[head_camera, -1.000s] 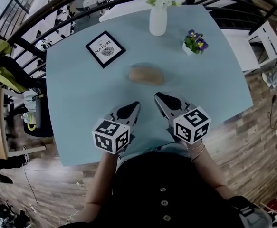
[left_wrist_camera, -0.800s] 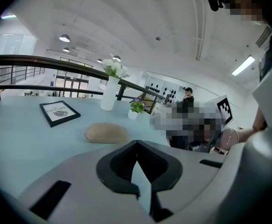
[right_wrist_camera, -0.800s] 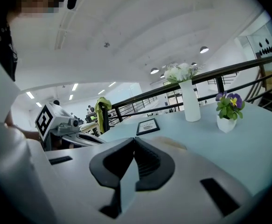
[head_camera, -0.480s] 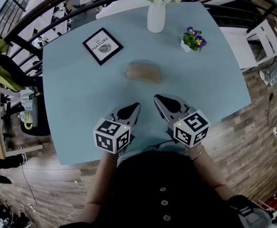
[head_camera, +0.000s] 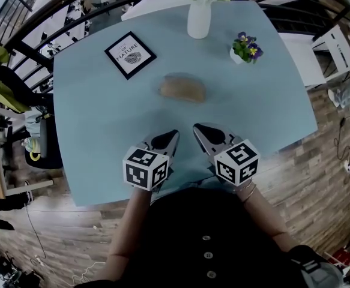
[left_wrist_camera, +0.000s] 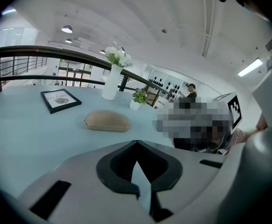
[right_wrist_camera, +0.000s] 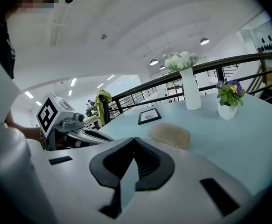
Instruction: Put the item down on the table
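tan oblong case lies flat in the middle of the blue table, nothing touching it. left gripper and right gripper sit side by side near the front edge, jaws of both closed tip to tip, empty, apart from the case. framed print, white vase and small flower pot stand behind it.

One pale blue table; on it, one tan oval pouch at centre; one framed picture upper left; one white vase of flowers at top; one small flower pot upper right; two grippers at lower centre, the left gripper and the right gripper.
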